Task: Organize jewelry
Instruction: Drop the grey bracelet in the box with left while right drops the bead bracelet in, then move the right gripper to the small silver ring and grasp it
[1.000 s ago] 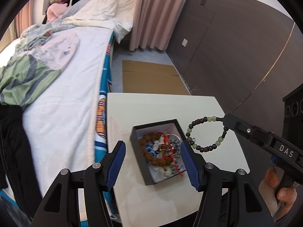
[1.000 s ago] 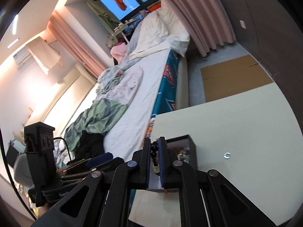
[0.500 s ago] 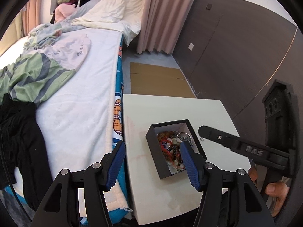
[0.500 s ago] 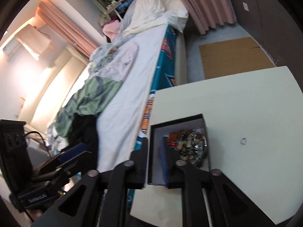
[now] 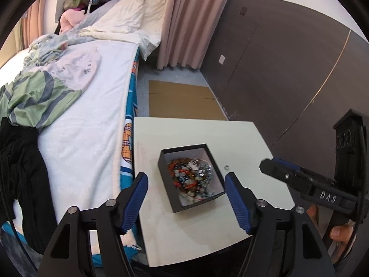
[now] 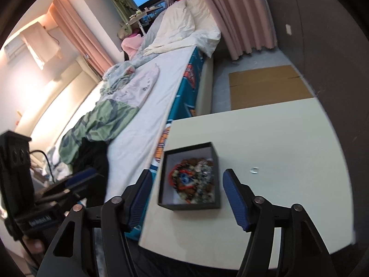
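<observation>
A black box [image 5: 166,161] with a white inside stands on the cream table [image 5: 184,131]; it also shows in the right wrist view [image 6: 188,206]. It holds a heap of bead bracelets [image 5: 192,176] with red cord, also seen in the right wrist view [image 6: 193,180]. A small silver ring [image 5: 226,167] lies on the table just right of the box, and shows in the right wrist view [image 6: 254,170]. My left gripper [image 5: 185,198] is open and empty above the box's near edge. My right gripper [image 6: 186,196] is open and empty, raised over the box.
A bed [image 5: 92,106] with white sheet and crumpled clothes runs along the table's left side. A flat cardboard sheet [image 5: 182,99] lies on the floor behind the table. A dark panelled wall [image 5: 288,69] stands to the right. The table's front edge is near.
The right gripper held a dark-and-green bead bracelet over the box, then opened and dropped it in. Both grippers have pulled back and up from the box.
</observation>
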Available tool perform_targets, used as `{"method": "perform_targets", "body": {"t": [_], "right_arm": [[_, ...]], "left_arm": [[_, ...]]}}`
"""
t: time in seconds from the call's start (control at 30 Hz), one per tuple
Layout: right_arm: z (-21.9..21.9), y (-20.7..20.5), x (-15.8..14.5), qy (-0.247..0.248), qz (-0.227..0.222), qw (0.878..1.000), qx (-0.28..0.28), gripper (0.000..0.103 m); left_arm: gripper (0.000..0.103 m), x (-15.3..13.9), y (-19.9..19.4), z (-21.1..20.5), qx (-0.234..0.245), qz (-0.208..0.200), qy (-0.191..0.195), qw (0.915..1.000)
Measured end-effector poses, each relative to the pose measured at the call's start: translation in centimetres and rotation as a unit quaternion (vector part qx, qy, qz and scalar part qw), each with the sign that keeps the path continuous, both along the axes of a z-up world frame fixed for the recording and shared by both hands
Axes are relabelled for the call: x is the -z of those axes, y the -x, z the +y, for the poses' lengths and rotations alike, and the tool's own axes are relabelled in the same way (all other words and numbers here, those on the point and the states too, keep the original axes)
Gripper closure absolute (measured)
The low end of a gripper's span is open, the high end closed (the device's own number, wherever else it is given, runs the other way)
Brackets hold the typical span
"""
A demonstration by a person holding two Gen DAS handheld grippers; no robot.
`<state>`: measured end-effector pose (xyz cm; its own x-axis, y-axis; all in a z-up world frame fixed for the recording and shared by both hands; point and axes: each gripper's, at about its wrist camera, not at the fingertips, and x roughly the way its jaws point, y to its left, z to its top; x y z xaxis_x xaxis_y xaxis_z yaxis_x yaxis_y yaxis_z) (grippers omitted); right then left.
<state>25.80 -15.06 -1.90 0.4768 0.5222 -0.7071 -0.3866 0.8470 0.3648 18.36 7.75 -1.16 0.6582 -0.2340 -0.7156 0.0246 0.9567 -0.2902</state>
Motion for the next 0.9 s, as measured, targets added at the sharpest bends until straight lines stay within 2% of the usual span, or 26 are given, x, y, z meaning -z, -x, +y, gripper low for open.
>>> {"method": "perform_targets", "body": {"t": [0.13,0.2,0.3,0.5,0.6,0.9], "right_arm": [[-1.9,1.2,-0.5,0.013,-0.002,1.000,0.016,0.033],[-3.2,2.0,-1.0,0.025,-0.008,0.999,0.036,0.022],[-4.8,3.0,-1.6,0.034,-0.014,0.998,0.053,0.011],[-7.6,3.9,-1.6,0.050,-0.016,0.996,0.075,0.011],[-7.9,3.7,-1.2,0.055,-0.015,0.997,0.056,0.011],[-7.9,1.2,0.3,0.065,-0.058,0.996,-0.014,0.011]], "left_arm": [[0.020,-0.8,0.9,-1.2,0.004,-0.014,-0.004,0.9999],[0.015,-1.2,1.5,-1.9,0.002,-0.025,-0.008,0.9996],[0.009,-1.8,2.4,-2.7,0.001,-0.039,-0.009,0.9992],[0.009,-2.1,3.8,-4.3,0.007,-0.043,-0.011,0.9990],[0.009,-1.8,4.2,-4.8,0.002,-0.041,-0.019,0.9990],[0.007,0.4,3.0,-4.4,-0.021,-0.020,-0.031,0.9991]]}}
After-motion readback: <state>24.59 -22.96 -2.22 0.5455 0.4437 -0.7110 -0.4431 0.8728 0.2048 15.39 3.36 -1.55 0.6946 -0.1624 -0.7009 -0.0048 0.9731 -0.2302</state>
